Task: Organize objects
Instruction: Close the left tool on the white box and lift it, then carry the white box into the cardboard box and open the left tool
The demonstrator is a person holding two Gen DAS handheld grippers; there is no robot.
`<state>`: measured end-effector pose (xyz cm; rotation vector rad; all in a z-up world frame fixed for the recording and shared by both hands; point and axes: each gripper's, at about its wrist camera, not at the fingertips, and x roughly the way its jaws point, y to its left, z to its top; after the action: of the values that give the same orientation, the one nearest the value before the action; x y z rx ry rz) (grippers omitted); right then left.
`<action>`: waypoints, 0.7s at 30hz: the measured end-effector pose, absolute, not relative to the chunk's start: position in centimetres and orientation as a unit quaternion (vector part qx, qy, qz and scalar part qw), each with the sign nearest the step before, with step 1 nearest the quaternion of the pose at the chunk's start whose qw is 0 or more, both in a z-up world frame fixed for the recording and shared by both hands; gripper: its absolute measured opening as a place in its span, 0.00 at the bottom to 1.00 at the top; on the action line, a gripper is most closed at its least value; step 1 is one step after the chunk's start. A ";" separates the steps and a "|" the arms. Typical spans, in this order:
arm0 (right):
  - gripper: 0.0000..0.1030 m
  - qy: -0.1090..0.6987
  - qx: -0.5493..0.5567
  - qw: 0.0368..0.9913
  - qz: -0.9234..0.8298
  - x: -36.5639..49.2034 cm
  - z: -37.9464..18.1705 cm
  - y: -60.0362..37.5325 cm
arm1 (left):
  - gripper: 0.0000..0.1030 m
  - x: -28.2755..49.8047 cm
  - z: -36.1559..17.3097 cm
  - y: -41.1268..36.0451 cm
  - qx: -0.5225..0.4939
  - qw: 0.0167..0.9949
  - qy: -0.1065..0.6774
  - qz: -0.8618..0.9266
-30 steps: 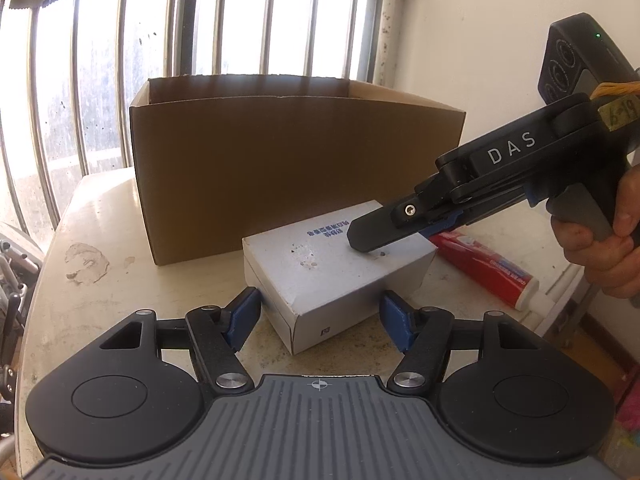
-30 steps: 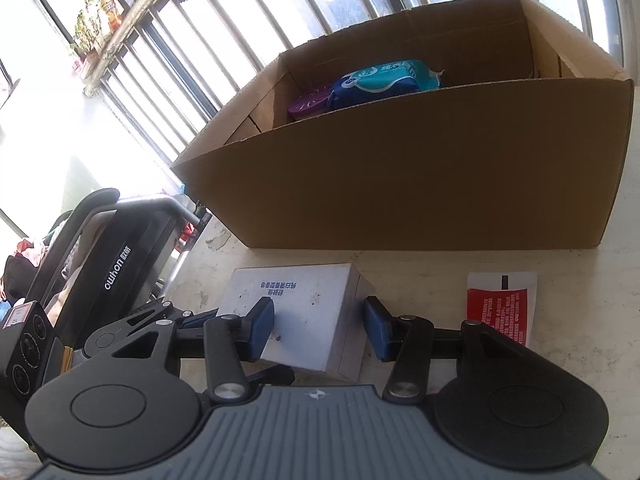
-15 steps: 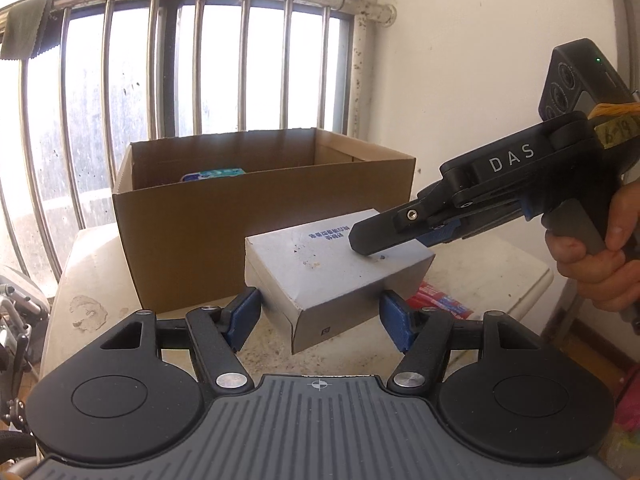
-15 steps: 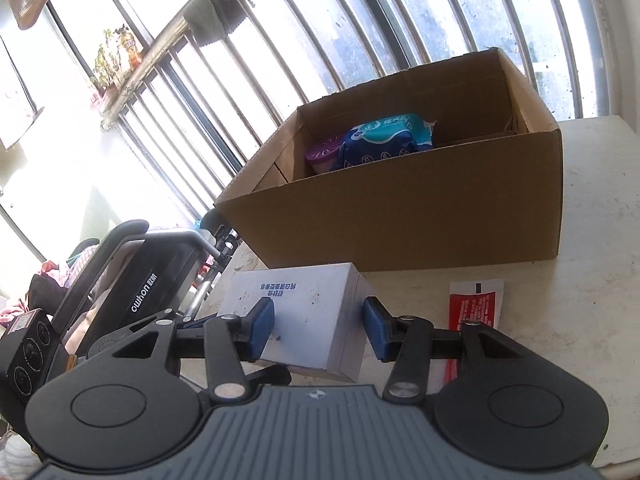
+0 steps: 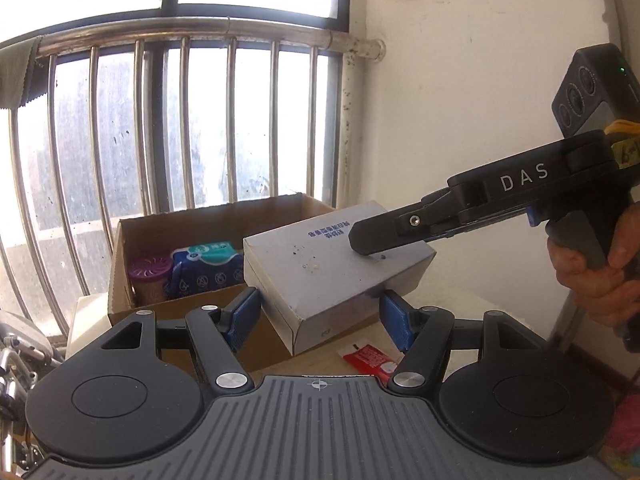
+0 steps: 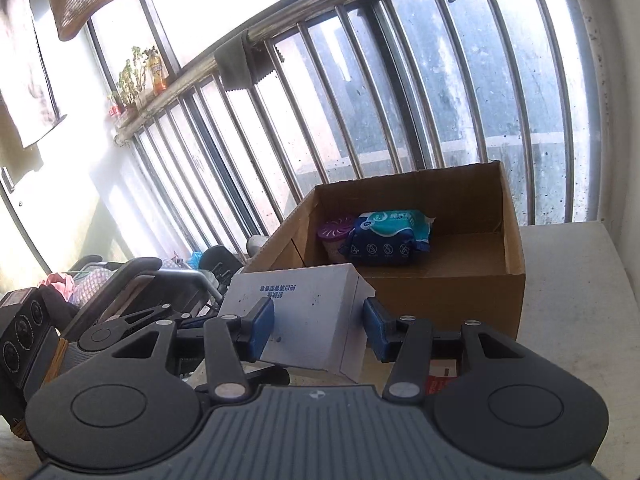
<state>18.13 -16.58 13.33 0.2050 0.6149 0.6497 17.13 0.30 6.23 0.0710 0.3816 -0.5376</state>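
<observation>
Red packet [image 5: 370,361] (print illegible) half behind left tongs [image 5: 320,316]

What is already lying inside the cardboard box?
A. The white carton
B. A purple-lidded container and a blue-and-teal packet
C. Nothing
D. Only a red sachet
B: inside the cardboard box a purple-lidded container stands beside a blue-and-teal packet; the white carton is held in front of the box, and the red sachet lies on the table.

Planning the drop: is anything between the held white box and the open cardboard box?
Nothing visible blocks it. The white box is raised near the cardboard box front wall; the wipes pack sits at the back-left, leaving bare floor.
</observation>
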 end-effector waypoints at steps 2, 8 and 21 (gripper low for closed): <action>0.52 0.302 0.104 0.895 0.310 19.7 14.4 -16.6 | 0.63 18.7 6.9 0.1 0.043 0.946 0.187 -0.263; 0.52 0.324 0.098 0.898 0.280 25.6 15.7 -15.7 | 0.63 24.6 7.7 -1.1 0.067 0.939 0.216 -0.259; 0.51 0.442 0.050 0.873 0.200 37.5 11.0 -13.1 | 0.63 38.6 3.1 -3.8 0.059 0.865 0.419 -0.270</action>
<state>37.49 -13.07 10.96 0.1038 0.9245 0.4183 38.63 -3.83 3.14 0.1227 0.8783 -0.5650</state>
